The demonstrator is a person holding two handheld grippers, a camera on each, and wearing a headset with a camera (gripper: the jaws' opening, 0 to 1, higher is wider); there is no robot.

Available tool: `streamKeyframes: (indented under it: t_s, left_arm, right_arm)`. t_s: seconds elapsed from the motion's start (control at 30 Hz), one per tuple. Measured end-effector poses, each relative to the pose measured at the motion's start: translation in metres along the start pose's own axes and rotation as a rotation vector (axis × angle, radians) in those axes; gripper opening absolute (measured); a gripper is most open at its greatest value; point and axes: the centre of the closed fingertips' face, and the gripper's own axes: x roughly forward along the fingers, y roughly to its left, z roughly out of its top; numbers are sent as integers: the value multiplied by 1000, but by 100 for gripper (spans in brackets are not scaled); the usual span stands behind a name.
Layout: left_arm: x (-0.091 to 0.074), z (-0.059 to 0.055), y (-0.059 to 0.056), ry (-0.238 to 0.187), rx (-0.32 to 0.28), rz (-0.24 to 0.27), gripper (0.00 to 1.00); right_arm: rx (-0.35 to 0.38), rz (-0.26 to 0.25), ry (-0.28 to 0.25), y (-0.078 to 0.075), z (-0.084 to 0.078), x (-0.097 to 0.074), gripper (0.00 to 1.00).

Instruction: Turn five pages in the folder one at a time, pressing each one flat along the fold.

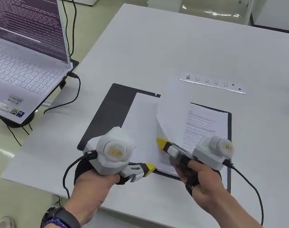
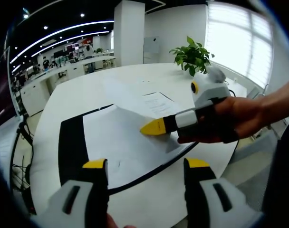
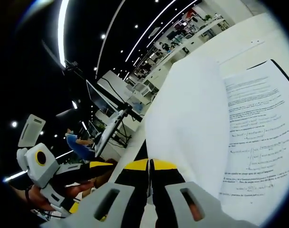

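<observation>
A black folder (image 1: pixel 110 110) lies open on the white table. My right gripper (image 1: pixel 161 142) is shut on the bottom edge of a white page (image 1: pixel 177 108), which stands lifted and curled over the fold. Under that lifted page lies a printed page (image 1: pixel 205 124), and turned blank pages (image 1: pixel 140 124) rest on the left half. In the right gripper view the jaws (image 3: pixel 149 165) are pinched on the page's (image 3: pixel 192 114) edge. My left gripper (image 1: pixel 145 168) hovers open at the folder's near edge, holding nothing. In the left gripper view my open left gripper (image 2: pixel 145 164) faces the right gripper (image 2: pixel 155 127).
An open laptop (image 1: pixel 25 52) stands at the far left on a lower surface, with black cables (image 1: pixel 63 100) running from it. A white power strip (image 1: pixel 213 83) lies just beyond the folder. The table's near edge (image 1: pixel 135 209) runs just below my hands.
</observation>
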Motion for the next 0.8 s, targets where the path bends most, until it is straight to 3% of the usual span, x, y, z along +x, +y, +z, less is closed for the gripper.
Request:
streamKeyframes:
  t_s: [0.4,0.8]
  left_arm:
    - [-5,-7,11,11,-17,15,65]
    - [-6,-9,12,-5,-50,8,66]
  right_arm:
    - [6,17,29,5,-9,16,0]
    - [19,26,68,8,-22,32,0]
